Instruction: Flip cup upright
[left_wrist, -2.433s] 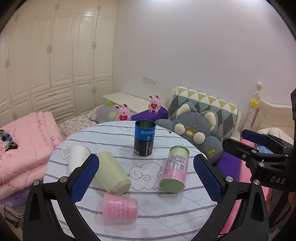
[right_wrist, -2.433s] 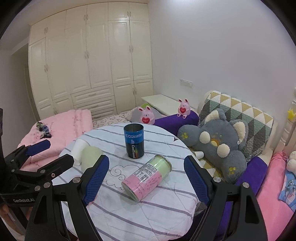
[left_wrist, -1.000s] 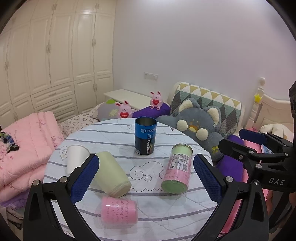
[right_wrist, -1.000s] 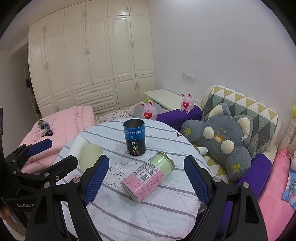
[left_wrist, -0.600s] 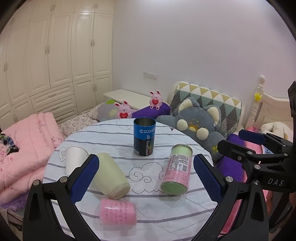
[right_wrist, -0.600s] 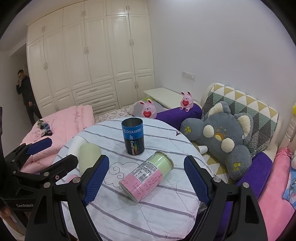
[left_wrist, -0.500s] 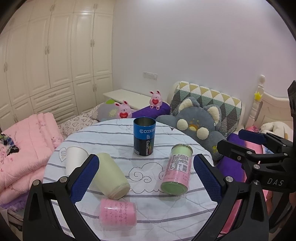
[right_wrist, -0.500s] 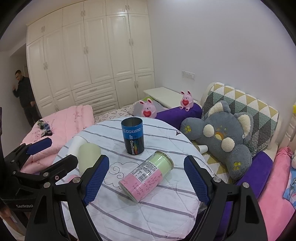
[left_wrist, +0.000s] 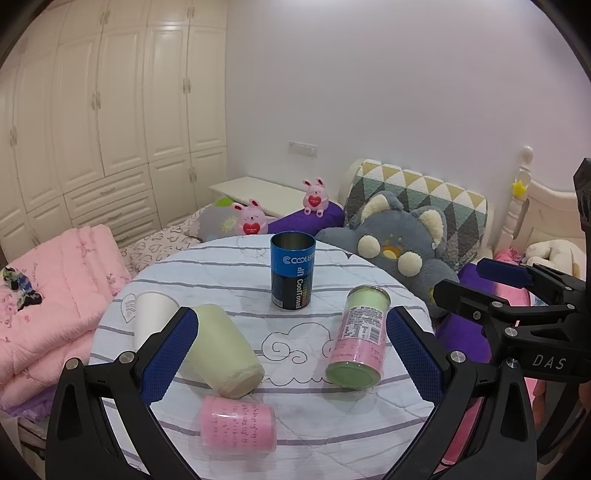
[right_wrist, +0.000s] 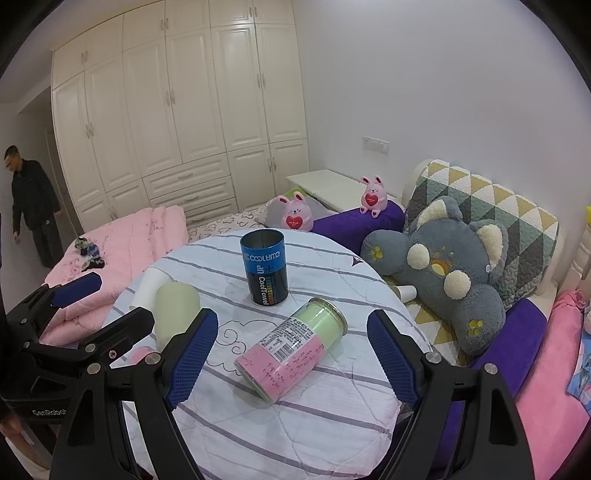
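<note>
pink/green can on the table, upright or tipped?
Tipped. The pink-and-green can lies on its side on the striped tablecloth; the blue can behind it stands upright.

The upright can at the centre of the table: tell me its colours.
The upright can has a bright blue upper band, a black lower body and white lettering; clearest in the right wrist view.

Cream wardrobe (right_wrist: 184, 122) w/ drawers; plain white wall (left_wrist: 388, 92); bed headboard (left_wrist: 546, 218) at right.

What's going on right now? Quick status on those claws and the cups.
Left gripper and right gripper open, empty, above table. Pink-green cup on its side between right jaws. Blue can upright behind, clear.
</note>
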